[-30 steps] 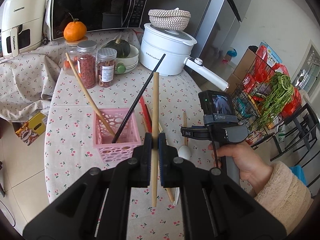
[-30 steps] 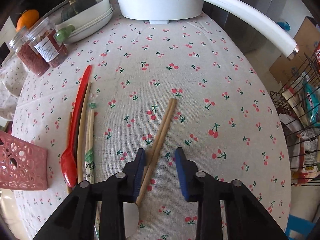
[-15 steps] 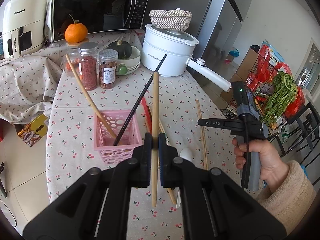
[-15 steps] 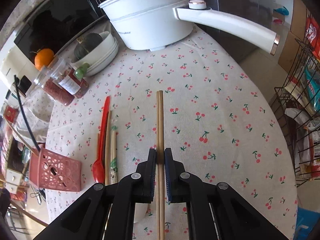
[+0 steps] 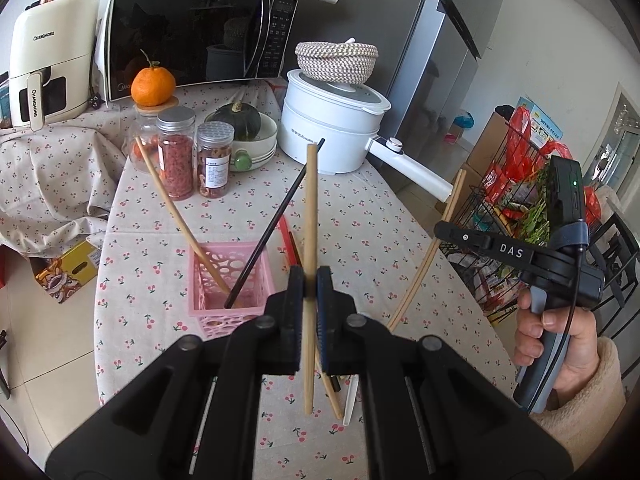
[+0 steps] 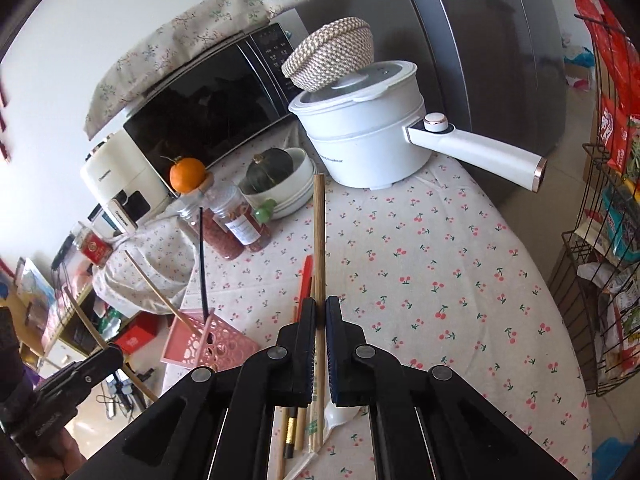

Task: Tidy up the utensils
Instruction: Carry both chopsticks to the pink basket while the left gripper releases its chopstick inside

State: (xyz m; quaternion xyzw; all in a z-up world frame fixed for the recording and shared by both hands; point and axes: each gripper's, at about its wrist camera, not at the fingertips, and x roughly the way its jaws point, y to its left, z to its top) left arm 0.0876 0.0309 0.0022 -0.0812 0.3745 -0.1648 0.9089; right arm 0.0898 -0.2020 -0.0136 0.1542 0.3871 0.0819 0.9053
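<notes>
My left gripper [image 5: 310, 286] is shut on a wooden chopstick [image 5: 310, 208] that stands nearly upright above the table. Just beyond it sits a pink perforated basket [image 5: 216, 280] holding a wooden chopstick [image 5: 176, 216] and a black one [image 5: 276, 224]. My right gripper [image 6: 320, 316] is shut on another wooden chopstick [image 6: 319, 240], lifted off the cloth; in the left wrist view that chopstick [image 5: 436, 240] slants up at the right. A red spoon [image 6: 306, 276], more chopsticks [image 6: 298, 420] and a white spoon [image 6: 336, 416] lie on the tablecloth below the right gripper.
At the back stand a white electric pot [image 5: 332, 128] with a long handle [image 6: 480, 152], two spice jars [image 5: 176, 156], a bowl with a green squash [image 5: 244, 124], an orange [image 5: 153, 86], a microwave [image 5: 200, 40]. A wire rack [image 6: 600, 280] of groceries stands right of the table.
My right gripper closed on a wooden chopstick lying on the cloth, then lifted it and tilted it upward. The left gripper kept its chopstick almost still.
</notes>
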